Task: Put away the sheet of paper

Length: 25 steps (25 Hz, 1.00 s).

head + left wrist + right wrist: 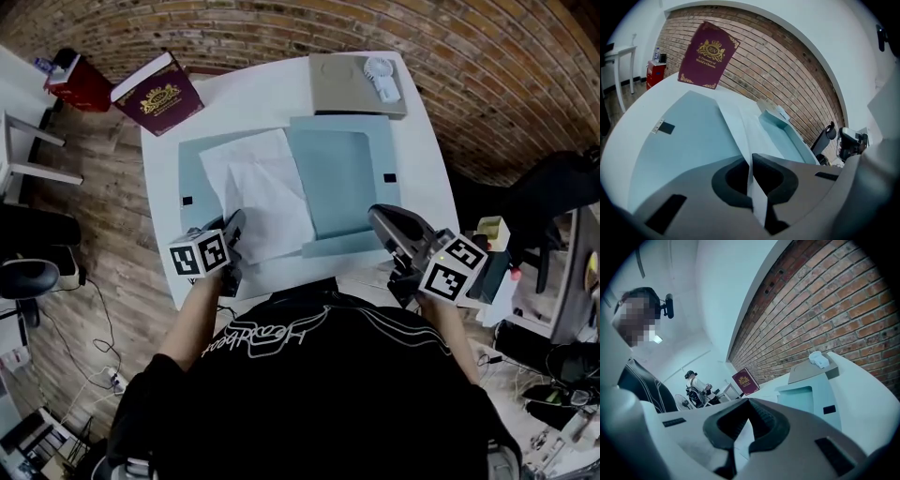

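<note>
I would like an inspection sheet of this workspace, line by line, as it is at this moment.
Surface: white table, largely covered by an open light-blue folder.
Job's things: sheet of paper lies across the folder's middle, not yet put away.
Clutter: maroon book at the far left corner; grey box at the far edge, white fan on it.
Grippers: left tongs shut on the sheet's near edge; right tongs shut, empty.
Cables: cables loose on the floor, left.
Surroundings: brick wall, wooden floor.
</note>
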Each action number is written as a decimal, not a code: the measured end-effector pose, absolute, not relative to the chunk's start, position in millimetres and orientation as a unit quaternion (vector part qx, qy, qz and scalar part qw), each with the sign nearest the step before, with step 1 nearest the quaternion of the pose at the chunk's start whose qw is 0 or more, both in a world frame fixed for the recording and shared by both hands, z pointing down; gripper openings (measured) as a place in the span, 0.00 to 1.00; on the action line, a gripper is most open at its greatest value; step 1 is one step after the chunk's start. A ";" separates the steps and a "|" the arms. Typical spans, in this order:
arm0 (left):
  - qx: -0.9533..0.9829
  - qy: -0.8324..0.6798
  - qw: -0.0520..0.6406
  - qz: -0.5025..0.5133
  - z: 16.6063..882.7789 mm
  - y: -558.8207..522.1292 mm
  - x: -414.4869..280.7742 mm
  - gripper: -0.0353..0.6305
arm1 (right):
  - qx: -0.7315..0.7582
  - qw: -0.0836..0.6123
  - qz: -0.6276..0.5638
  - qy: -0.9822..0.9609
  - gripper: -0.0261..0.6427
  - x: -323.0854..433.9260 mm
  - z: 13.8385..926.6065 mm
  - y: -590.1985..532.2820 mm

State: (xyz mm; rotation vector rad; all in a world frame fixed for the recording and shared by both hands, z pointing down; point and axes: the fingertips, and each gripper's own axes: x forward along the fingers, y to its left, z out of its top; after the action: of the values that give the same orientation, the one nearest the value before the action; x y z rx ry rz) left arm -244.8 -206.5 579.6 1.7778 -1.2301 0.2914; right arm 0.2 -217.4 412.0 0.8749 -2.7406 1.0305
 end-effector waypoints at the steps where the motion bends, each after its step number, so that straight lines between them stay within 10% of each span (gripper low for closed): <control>1: 0.726 -0.497 0.461 0.120 580.3 -206.7 -242.2 0.10 | 0.284 0.046 0.337 -0.897 0.04 -2.0 412.3 -217.0; 25: 0.720 -0.488 0.469 0.152 579.0 -235.5 -170.5 0.10 | 0.261 0.005 0.316 -0.912 0.04 34.1 384.7 -225.9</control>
State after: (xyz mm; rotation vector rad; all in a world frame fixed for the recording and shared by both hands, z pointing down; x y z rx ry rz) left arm -170.5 -235.5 579.0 1.7663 -1.1966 0.3729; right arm 34.1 -225.9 384.7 0.8174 -2.8571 0.9898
